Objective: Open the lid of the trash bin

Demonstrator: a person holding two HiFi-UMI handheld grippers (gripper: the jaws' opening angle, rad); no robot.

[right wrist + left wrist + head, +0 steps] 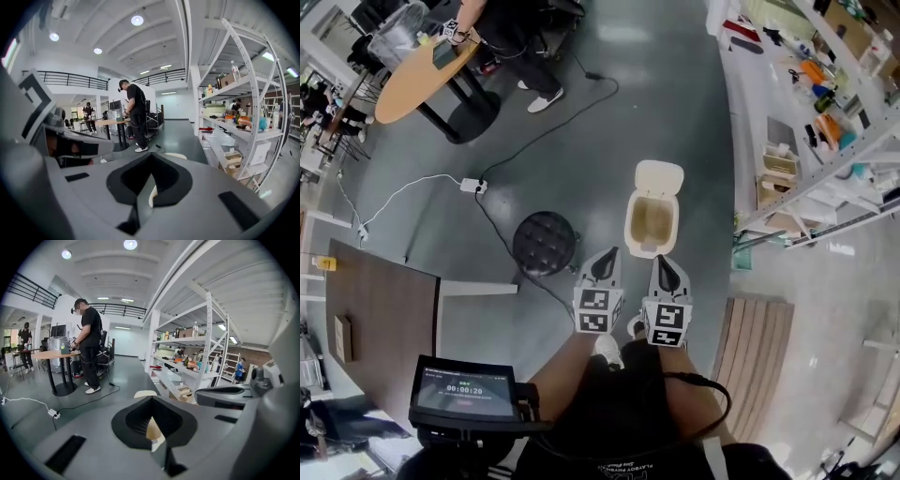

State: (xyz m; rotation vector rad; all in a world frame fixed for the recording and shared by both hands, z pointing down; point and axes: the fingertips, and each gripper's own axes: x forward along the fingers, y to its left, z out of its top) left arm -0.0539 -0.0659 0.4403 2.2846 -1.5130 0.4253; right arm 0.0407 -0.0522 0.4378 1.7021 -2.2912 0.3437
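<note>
The beige trash bin [632, 225] stands on the grey floor [675, 84] straight ahead of the person, between a round black stool [545, 242] on the left and the white shelving [825, 141] on the right. Its lid [660, 175] is up, tipped back on the far side, and the brownish inside is open to view.

Both tools are held side by side just short of the bin's near rim. The left tool [606, 262] points toward the bin's left corner and the right tool [664, 267] toward its middle. I cannot tell whether either touches it.

In each gripper view the 2 black jaws are closed on each other and grip nothing. Only a sliver of the bin shows past the left tool [151, 404] and the right tool [151, 159].

Farther off, another person [89, 341] stands at a round wooden surface [417, 80], and a cable runs across the floor to a power strip [472, 186].
</note>
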